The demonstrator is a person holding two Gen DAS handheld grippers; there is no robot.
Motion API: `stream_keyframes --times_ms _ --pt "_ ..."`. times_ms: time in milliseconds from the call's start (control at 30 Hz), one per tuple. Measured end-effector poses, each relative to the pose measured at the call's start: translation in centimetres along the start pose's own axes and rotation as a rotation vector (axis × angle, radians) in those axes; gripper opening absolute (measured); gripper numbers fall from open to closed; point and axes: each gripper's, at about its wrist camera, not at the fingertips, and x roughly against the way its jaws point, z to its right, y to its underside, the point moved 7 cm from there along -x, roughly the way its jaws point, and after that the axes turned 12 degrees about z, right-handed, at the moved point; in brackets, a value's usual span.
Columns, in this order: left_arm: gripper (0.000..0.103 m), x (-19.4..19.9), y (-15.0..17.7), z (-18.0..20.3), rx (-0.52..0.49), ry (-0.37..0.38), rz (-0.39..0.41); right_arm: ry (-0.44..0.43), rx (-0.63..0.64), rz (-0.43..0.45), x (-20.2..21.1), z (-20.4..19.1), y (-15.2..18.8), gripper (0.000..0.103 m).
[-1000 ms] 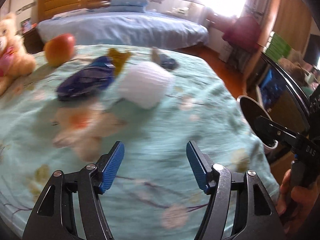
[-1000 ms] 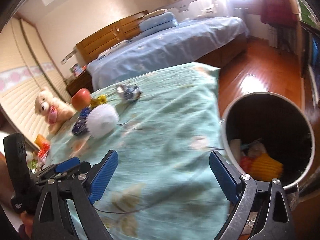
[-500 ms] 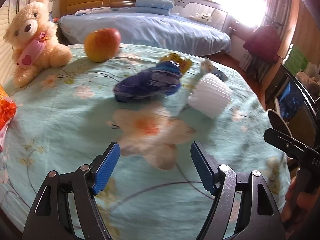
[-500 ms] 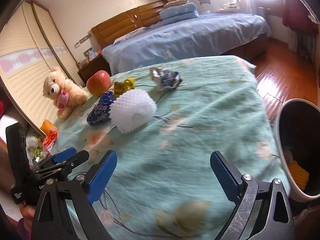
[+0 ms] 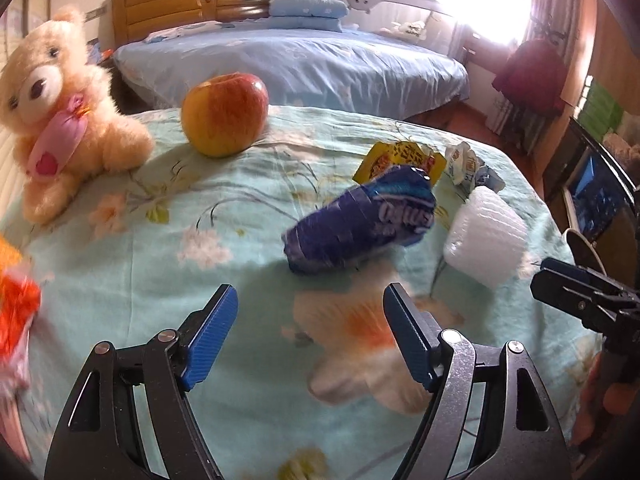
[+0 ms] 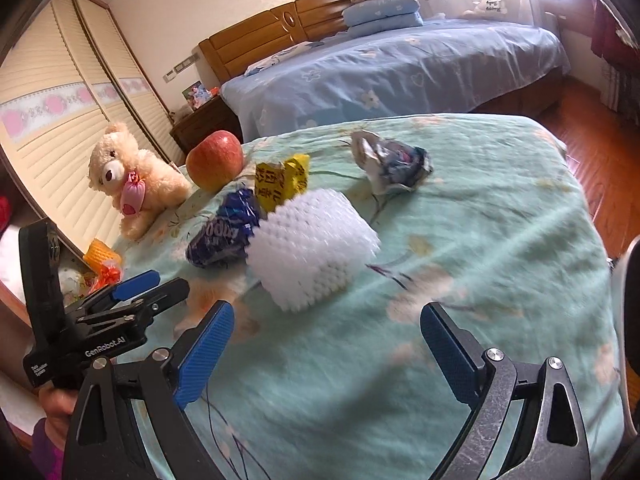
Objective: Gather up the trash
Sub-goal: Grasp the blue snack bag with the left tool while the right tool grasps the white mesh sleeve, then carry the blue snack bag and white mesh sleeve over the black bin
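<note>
Table (image 6: 500,240), floral green cloth, bedroom; 2 wrist views.

1. Left gripper (image 5: 310,330): over the near edge, blue pads spread, nothing between them. Its far side is hidden in the right view.
2. Right gripper (image 6: 326,342): over the near edge, jaws wide apart, empty. In the left view only its tip shows at the right border.
3. Blue wrapper (image 5: 362,220): mid-table, crumpled, print blurred and unreadable; touching the foam net.
4. Foam net (image 6: 312,248): white, mid-table, soft with motion blur.
5. Yellow packet (image 6: 282,182): just behind the blue wrapper, partly covered by it.
6. Silver wrapper (image 6: 390,164): crumpled, toward the far edge, apart from the others.
7. Apple (image 5: 224,114): far left edge.
8. Teddy bear (image 5: 60,108): left edge, beside the apple.
9. Orange bag (image 5: 16,308): left edge, cut off by the frame, blurred; contents unclear.
10. Bin (image 6: 624,320): past the right edge, only a sliver of rim visible.
11. Bed (image 6: 400,68): beyond the far edge.
</note>
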Motion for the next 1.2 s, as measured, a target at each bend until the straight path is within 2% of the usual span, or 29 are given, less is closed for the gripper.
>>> stream_keyframes --times_ms 233,267,300,333,367,400,467,500,867,1200 --pt "0.077 -2.4 -0.6 0.1 -0.078 0.036 -0.013 0.0 -0.006 -0.008 -2.6 -0.4 -0.7 0.094" --pt "0.076 -2.7 -0.6 0.3 -0.087 0.041 -0.017 0.001 -0.008 -0.011 -3.0 -0.4 -0.8 0.092" --pt "0.072 -2.9 -0.6 0.5 -0.097 0.045 -0.023 0.004 -0.01 -0.012 -3.2 -0.3 -0.8 0.082" --pt "0.052 -3.0 -0.5 0.7 -0.105 0.052 -0.025 0.008 -0.012 -0.017 -3.6 -0.2 -0.8 0.074" --pt "0.039 -3.1 -0.3 1.0 -0.116 0.068 -0.036 0.011 -0.014 -0.022 -3.7 -0.2 -0.7 0.056" --pt "0.038 -3.2 -0.2 1.2 -0.127 0.07 -0.039 0.012 -0.019 -0.031 -4.0 -0.1 -0.6 0.041" --pt "0.032 -2.9 -0.3 1.5 -0.148 0.065 -0.025 0.009 -0.024 -0.03 -4.0 -0.1 -0.5 0.028" --pt "0.032 -2.6 -0.3 1.7 -0.155 0.067 -0.015 0.006 -0.023 -0.022 -3.7 -0.1 -0.5 0.017" --pt "0.027 0.7 1.7 3.5 -0.075 0.092 -0.018 -0.022 -0.02 0.016 0.4 0.0 0.1 0.013" --pt "0.027 2.8 1.9 9.1 -0.078 0.165 -0.011 0.023 -0.035 0.084 6.0 2.8 0.3 0.013"
